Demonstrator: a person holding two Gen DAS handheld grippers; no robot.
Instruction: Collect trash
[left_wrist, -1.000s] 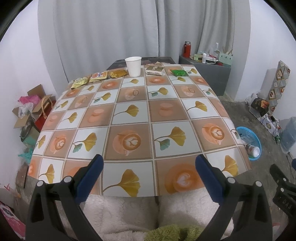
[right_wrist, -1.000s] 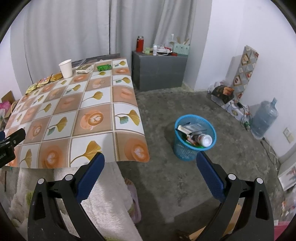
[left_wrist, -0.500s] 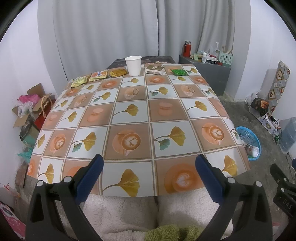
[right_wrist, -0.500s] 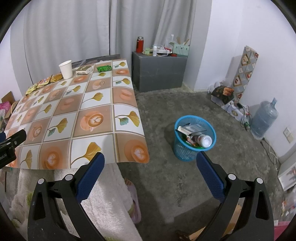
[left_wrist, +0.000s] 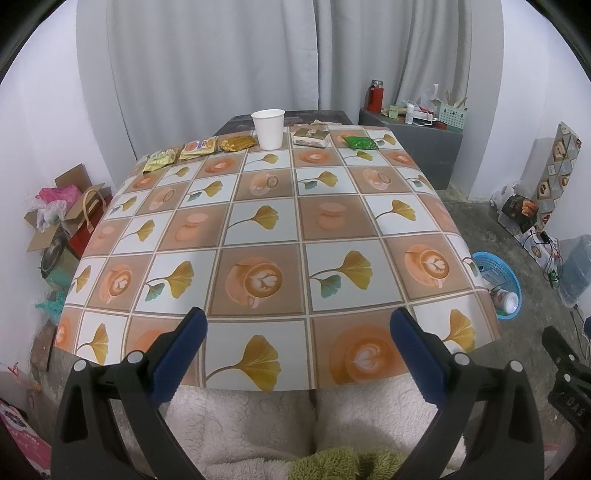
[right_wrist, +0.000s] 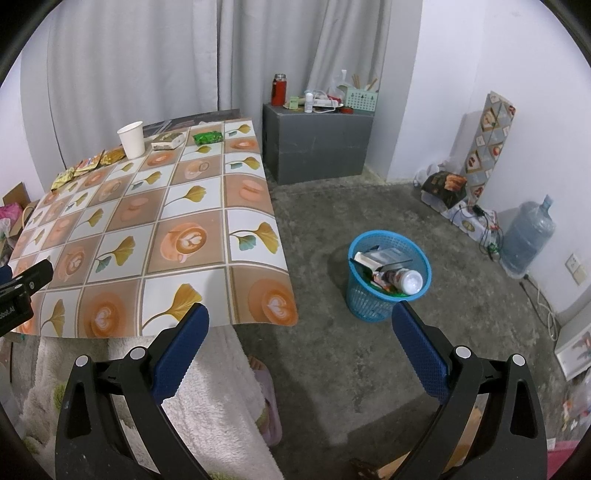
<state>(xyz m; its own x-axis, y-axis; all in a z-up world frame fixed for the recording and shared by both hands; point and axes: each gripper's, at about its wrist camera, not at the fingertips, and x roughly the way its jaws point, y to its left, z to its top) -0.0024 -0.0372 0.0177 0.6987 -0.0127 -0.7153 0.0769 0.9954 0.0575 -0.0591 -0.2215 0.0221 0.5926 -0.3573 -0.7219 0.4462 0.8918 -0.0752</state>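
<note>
Table holds one cup, four wrappers, one box.

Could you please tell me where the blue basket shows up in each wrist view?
Left wrist: the basket sits at the right edge, partly hidden behind the table corner.
Right wrist: the basket stands in full view on the floor, right of centre.
Shared landmark: the white cup on the table.

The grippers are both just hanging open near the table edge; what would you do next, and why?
Probably reach the left gripper forward toward the paper cup and wrappers at the table's far edge. Both grippers are empty, and the blue bin waits on the floor to the right.
</note>
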